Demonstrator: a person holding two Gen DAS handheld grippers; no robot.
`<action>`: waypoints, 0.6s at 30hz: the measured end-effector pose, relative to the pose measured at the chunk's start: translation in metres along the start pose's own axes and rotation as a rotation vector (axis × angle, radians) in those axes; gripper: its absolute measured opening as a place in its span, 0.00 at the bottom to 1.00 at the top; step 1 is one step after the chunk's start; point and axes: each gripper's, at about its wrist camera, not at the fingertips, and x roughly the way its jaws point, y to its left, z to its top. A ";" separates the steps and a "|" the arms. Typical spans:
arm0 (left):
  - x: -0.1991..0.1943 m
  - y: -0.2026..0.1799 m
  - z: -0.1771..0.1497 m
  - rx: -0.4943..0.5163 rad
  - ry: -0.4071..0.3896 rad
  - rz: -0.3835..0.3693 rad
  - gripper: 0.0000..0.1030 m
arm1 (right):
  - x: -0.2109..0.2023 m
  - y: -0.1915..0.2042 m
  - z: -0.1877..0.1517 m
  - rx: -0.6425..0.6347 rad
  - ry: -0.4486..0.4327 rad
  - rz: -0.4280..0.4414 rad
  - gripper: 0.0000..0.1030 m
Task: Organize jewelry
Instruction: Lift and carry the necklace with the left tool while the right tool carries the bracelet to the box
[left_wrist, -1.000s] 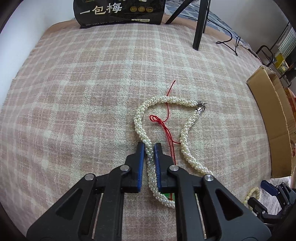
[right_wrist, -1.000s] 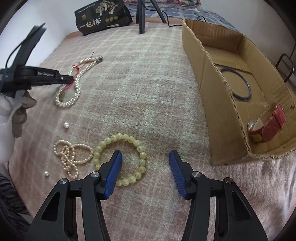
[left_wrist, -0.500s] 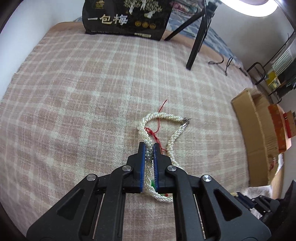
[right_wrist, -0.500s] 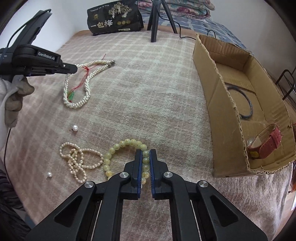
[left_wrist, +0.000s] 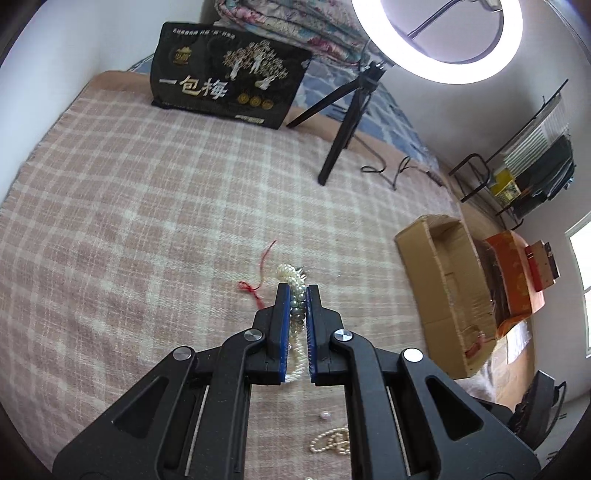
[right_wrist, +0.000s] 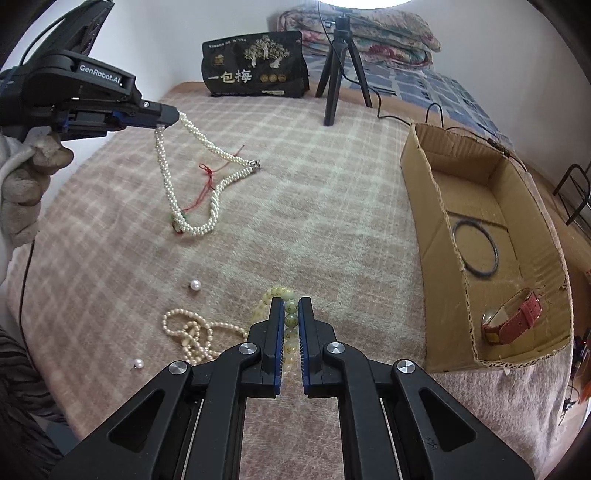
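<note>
Over the left side of the plaid blanket (right_wrist: 332, 206), the left gripper (right_wrist: 176, 119) pinches the twisted pearl necklace (right_wrist: 207, 206) and holds its top up in the air, while the lower loop and clasp end rest on the cloth beside a red string (right_wrist: 207, 184). Near the front edge, the right gripper (right_wrist: 291, 306) is pressed together on the pale green bead bracelet (right_wrist: 275, 295); whether the bracelet is off the blanket is hard to judge. Just left of it lie a thin pearl strand (right_wrist: 192, 336) and two loose pearls (right_wrist: 195, 284). Along the right edge sits the cardboard box (right_wrist: 436, 236), holding a dark bangle (right_wrist: 475, 248) and a red-strapped watch (right_wrist: 513, 317).
</note>
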 end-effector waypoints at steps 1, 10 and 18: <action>-0.003 -0.004 0.001 0.007 -0.008 -0.007 0.06 | -0.002 0.000 0.001 0.000 -0.006 0.001 0.06; -0.030 -0.028 0.012 0.021 -0.064 -0.095 0.06 | -0.029 -0.004 0.009 0.016 -0.073 0.013 0.06; -0.050 -0.047 0.019 0.032 -0.108 -0.157 0.06 | -0.056 -0.017 0.019 0.049 -0.145 0.010 0.06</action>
